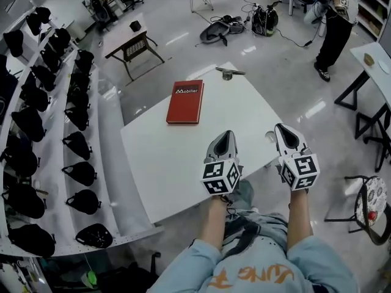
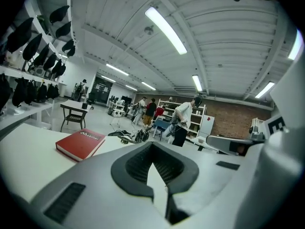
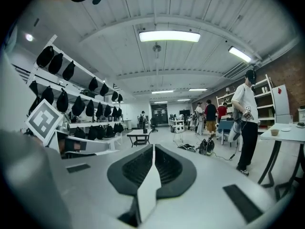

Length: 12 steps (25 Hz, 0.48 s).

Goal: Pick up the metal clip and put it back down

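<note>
The metal clip [image 1: 230, 73] lies at the far edge of the white table [image 1: 165, 157], well beyond both grippers. My left gripper [image 1: 225, 133] is held over the table's near right part, with its jaws shut and nothing between them. My right gripper [image 1: 285, 129] hovers beside it near the table's right edge, also shut and empty. In the left gripper view the closed jaws of the left gripper [image 2: 152, 146] point across the table toward the red book [image 2: 80, 143]. In the right gripper view the right gripper [image 3: 152, 148] faces out over the room.
A red book [image 1: 185, 101] lies on the table between the grippers and the clip. Shelves of black helmets [image 1: 36, 133] run along the left. A person [image 1: 335, 23] stands at the far right, by another white table [image 1: 372, 57]. A stool [image 1: 371, 200] sits at the right.
</note>
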Each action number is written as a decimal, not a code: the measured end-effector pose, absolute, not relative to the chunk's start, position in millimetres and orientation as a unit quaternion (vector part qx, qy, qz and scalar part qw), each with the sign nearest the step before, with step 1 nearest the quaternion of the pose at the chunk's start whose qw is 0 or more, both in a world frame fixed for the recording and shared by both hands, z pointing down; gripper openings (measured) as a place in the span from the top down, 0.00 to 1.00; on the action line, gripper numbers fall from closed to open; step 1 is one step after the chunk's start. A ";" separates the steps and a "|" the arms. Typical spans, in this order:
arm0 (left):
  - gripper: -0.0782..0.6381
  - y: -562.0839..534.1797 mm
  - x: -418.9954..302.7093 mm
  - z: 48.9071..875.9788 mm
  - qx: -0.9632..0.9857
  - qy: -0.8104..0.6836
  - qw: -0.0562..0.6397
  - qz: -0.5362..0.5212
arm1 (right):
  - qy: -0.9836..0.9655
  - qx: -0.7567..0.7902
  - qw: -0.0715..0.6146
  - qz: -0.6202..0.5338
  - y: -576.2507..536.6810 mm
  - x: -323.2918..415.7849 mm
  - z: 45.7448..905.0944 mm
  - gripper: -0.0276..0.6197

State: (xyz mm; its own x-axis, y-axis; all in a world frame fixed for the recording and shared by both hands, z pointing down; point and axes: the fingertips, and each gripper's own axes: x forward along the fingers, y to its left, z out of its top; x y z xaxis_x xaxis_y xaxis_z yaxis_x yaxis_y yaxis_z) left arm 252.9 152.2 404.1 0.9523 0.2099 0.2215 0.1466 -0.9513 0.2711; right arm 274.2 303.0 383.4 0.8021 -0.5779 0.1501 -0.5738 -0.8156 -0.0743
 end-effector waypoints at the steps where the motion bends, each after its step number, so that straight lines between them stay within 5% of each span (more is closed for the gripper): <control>1: 0.88 146.6 257.2 410.6 0.979 0.085 0.128 0.131 | 0.305 -0.948 0.012 -0.089 298.0 280.1 389.5 0.91; 12: 0.88 113.4 330.4 450.8 0.977 0.065 0.123 0.162 | 0.311 -0.942 0.018 -0.125 262.0 369.9 428.8 0.91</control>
